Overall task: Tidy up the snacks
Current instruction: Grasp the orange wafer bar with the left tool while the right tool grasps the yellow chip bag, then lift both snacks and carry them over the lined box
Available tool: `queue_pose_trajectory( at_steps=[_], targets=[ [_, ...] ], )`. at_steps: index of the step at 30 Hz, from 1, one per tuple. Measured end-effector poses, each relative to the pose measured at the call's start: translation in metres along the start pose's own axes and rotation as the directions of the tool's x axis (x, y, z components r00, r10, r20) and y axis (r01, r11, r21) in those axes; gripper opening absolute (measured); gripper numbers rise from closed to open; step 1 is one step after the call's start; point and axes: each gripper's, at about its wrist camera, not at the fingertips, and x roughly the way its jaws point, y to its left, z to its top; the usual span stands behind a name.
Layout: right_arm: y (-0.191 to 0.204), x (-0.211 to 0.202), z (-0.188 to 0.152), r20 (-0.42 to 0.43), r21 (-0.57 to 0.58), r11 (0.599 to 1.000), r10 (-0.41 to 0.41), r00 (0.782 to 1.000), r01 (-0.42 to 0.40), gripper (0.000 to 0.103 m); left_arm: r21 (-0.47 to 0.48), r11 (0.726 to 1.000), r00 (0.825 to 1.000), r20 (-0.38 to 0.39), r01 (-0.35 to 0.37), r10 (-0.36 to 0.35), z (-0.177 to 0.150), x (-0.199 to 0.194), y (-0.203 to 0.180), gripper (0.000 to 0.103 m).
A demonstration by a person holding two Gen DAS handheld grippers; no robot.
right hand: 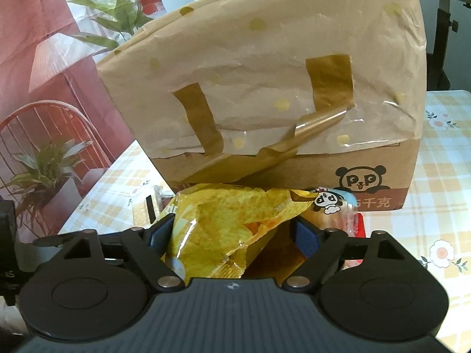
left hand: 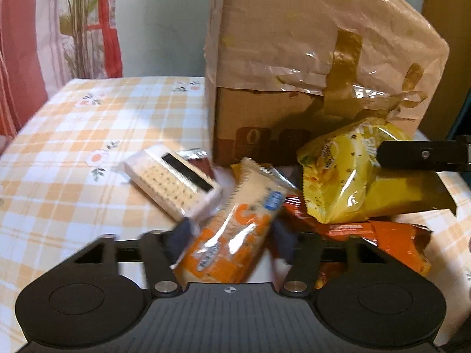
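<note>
In the left wrist view my left gripper [left hand: 232, 235] is shut on an orange and white biscuit pack [left hand: 232, 235], held tilted above the table. Behind it lie a white cracker pack [left hand: 173, 182] and an orange snack bag [left hand: 382, 235]. A yellow chip bag [left hand: 338, 176] is held up at the right by my right gripper [left hand: 379, 154], seen from the side. In the right wrist view my right gripper [right hand: 232, 232] is shut on that yellow chip bag [right hand: 223, 223]. A panda-print snack pack [right hand: 332, 206] lies beyond it, in front of the cardboard box [right hand: 265, 103].
The tall cardboard box [left hand: 309, 58], wrapped in beige plastic and brown tape, stands right behind the snack pile. The table has an orange checked floral cloth [left hand: 73, 147]. Plants [right hand: 44, 170] and a red backdrop stand at the left.
</note>
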Motion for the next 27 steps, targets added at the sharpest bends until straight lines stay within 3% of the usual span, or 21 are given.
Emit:
queue_pose_trajectory(
  at_steps=[7,12,27],
  targets=[
    [0.004,-0.008,0.001,0.030,-0.028,1.000,0.007,1.000,-0.007,0.065,-0.038,0.999,1.000,0.006,0.007,-0.007,-0.002,-0.010,0.004,0.047],
    [0.004,-0.018,0.002,0.063,-0.031,0.999,0.020,0.998,-0.018,0.063,-0.073,0.997,0.999,0.031,-0.008,0.010,0.000,-0.021,0.010,0.040],
    [0.006,-0.036,-0.004,0.096,-0.039,0.999,0.040,0.995,-0.037,0.060,-0.117,0.993,0.993,0.114,-0.029,0.043,0.000,-0.046,0.015,0.040]
  ],
)
